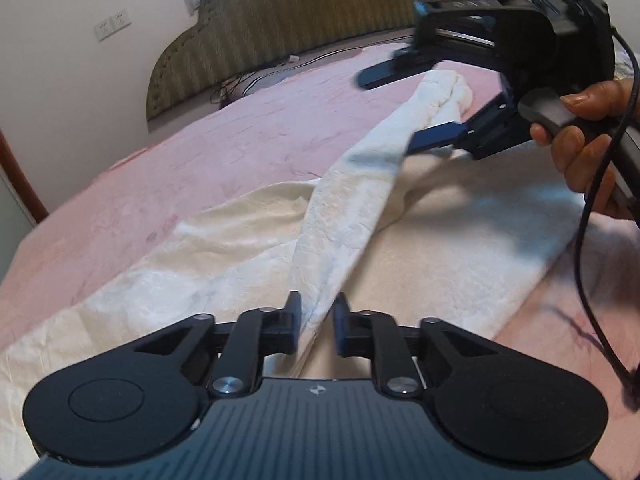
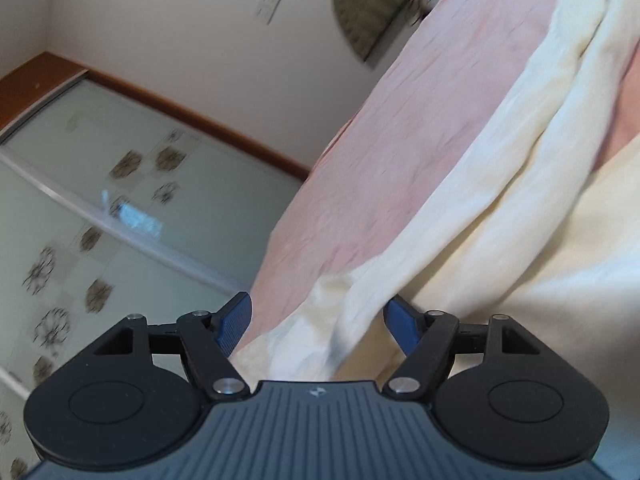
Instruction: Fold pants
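Cream-white pants (image 1: 248, 240) lie spread on a pink bed sheet (image 1: 224, 136). My left gripper (image 1: 317, 312) is shut on a lifted fold of the pants, which rises as a ridge toward the far right. My right gripper (image 1: 394, 114) shows in the left wrist view, open, its jaws astride the far end of that ridge. In the right wrist view my right gripper (image 2: 320, 316) is open with the pants (image 2: 460, 216) passing between its blue fingers (image 2: 236, 320).
A striped olive headboard (image 1: 288, 20) stands behind the bed with cables (image 1: 240, 84) at its foot. A wall with sockets (image 1: 113, 24) is at the left. A black cable (image 1: 588, 216) hangs from the right gripper. Patterned sliding doors (image 2: 100, 208) stand beside the bed.
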